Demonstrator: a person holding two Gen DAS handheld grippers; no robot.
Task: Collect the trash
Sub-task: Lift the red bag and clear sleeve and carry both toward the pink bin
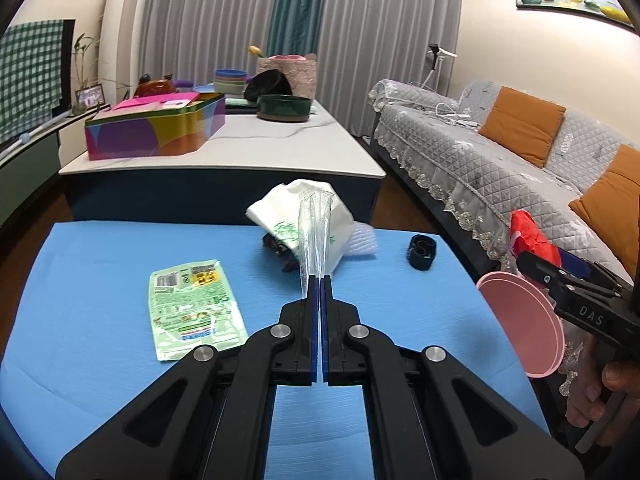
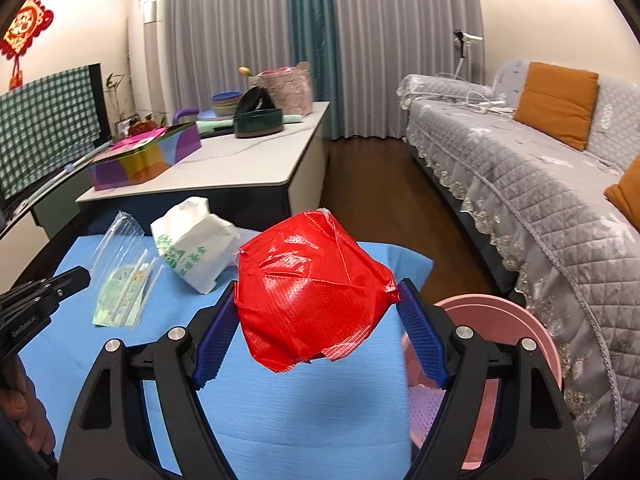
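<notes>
Both loads sit loosely over the blue counter (image 1: 100, 248).
Your left gripper (image 1: 321, 280), jaws closed, pinches the clear bag (image 1: 315, 236) by its edge; your right gripper's (image 2: 318, 316) wide jaws barely cradle the red wrapper (image 2: 308, 292), which may miss the pink bin (image 2: 520, 320).

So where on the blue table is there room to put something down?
The near part of the blue table is bare, in front of the green packet. Another bare patch lies between the white bag and the black band. It is crowded around the white bag.
</notes>
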